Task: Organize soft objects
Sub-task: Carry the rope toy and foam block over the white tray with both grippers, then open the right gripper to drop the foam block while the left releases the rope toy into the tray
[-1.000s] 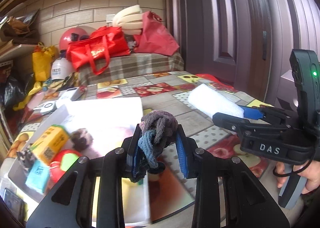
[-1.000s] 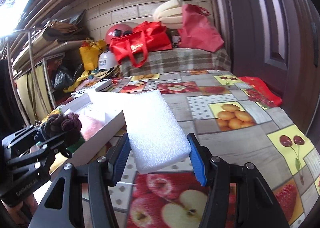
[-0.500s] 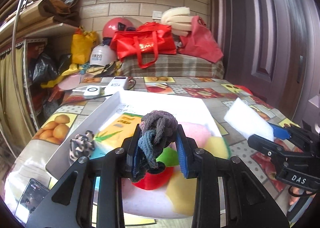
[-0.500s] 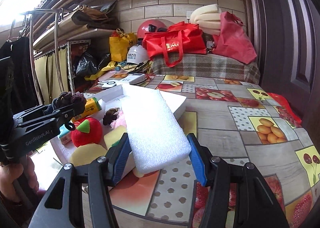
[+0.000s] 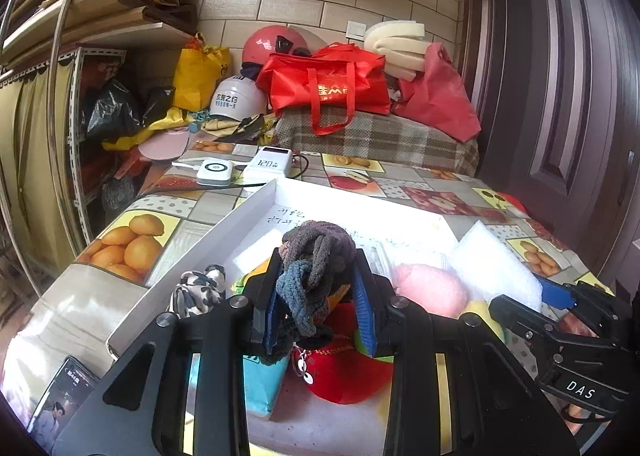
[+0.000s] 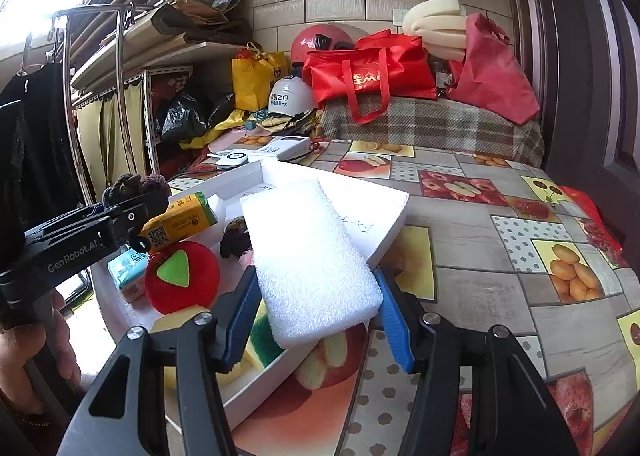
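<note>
My left gripper (image 5: 316, 308) is shut on a knotted grey-brown plush cloth (image 5: 314, 256) and holds it above a white tray (image 5: 256, 204). My right gripper (image 6: 316, 320) is shut on a white foam block (image 6: 308, 252), held over the tray's right edge (image 6: 394, 224). The block and right gripper also show in the left wrist view (image 5: 492, 268). In the tray lie a red plush apple (image 6: 182, 276), a pink plush (image 5: 430, 290), a yellow-green carton (image 6: 182, 222), a teal pack (image 5: 260, 384), a yellow-green sponge (image 6: 262, 340) and a spotted scrunchie (image 5: 196, 288).
A power bank (image 5: 270, 168) and a white charger puck (image 5: 214, 172) lie on the fruit-pattern tablecloth (image 6: 500, 248) behind the tray. A phone (image 5: 60, 396) lies at the near left. Red bags (image 6: 368, 76), helmets and a shelf rack (image 6: 120, 96) stand behind. A door is on the right.
Both grippers have swung left over the tray, still holding the cloth and the foam block. The tray and its contents now lie under and in front of them.
</note>
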